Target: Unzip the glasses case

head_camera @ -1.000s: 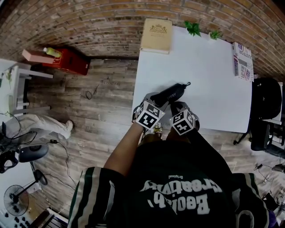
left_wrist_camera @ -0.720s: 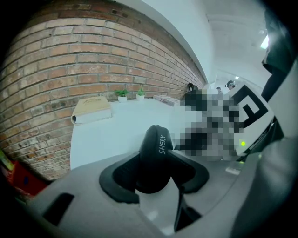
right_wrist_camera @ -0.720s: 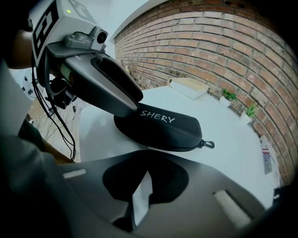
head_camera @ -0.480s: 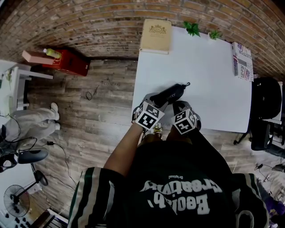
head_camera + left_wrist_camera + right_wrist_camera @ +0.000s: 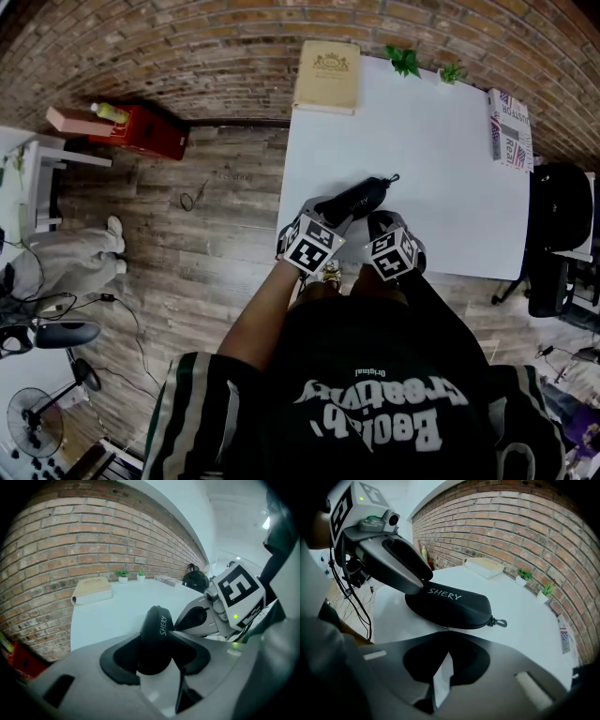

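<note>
Far to the left, a red box (image 5: 141, 128) sits on the wood floor (image 5: 216, 216). The white counter (image 5: 441, 150) has a tan book (image 5: 328, 75) at its far left corner. The black glasses case (image 5: 358, 197) lies on the near left part of the counter. Its lid is down, and there are white letters on top. The left gripper (image 5: 155, 641) has its jaws around the near left end of the case and holds it tight. Just to the right, the right gripper (image 5: 446, 633) has its jaws squeezed together on the small zip pull (image 5: 446, 628) on the long side of the case. A little clip (image 5: 500, 622) sticks out from the far end of the case. Two small green plants (image 5: 406, 60) stand at the far edge. A flat printed booklet (image 5: 511, 128) lies at the right edge.
</note>
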Motion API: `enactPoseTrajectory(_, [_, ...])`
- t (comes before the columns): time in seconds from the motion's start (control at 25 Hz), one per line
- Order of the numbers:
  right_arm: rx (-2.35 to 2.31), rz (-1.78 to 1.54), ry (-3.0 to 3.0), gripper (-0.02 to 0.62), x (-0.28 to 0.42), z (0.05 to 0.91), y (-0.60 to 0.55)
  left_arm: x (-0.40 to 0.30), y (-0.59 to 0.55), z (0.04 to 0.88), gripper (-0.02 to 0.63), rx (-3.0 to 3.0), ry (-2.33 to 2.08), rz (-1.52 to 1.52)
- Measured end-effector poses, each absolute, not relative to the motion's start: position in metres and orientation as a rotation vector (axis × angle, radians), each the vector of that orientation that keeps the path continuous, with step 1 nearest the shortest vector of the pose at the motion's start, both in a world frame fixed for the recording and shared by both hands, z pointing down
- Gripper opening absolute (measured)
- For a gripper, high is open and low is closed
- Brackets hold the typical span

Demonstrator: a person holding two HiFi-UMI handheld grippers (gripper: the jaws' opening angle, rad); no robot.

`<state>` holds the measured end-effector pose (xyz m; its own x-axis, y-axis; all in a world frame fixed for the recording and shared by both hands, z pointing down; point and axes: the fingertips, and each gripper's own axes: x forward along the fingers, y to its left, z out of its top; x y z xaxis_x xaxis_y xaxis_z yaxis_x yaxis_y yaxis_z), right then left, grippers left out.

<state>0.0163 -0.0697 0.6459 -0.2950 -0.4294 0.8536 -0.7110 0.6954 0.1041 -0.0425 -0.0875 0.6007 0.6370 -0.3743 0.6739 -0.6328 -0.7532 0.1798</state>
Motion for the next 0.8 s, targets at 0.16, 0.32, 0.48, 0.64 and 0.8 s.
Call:
enactPoseTrajectory(0.16, [0.892,0.368,-1.93,0.015,0.021,0.646,-0.073,-0.044,-0.087,0.601,0.19,2.449,-0.793,0.89])
enactPoseTrajectory(0.32, [0.899,0.368,-1.925,0.015,0.026,0.646,-0.077,-0.043,-0.087,0.602,0.19,2.442,-0.79,0.896])
enactPoseTrajectory(0.48, [0.906,0.367,-1.92,0.015,0.03,0.647,-0.079,-0.042,-0.088,0.601,0.19,2.46,-0.795,0.885])
enactPoseTrajectory(0.64, [0.918,0.364,-1.914,0.015,0.035,0.648,-0.083,-0.043,-0.086,0.603,0.19,2.441,-0.792,0.9])
enactPoseTrajectory(0.8, [0.926,0.362,-1.907,0.015,0.041,0.648,-0.088,-0.042,-0.087,0.602,0.19,2.451,-0.793,0.89])
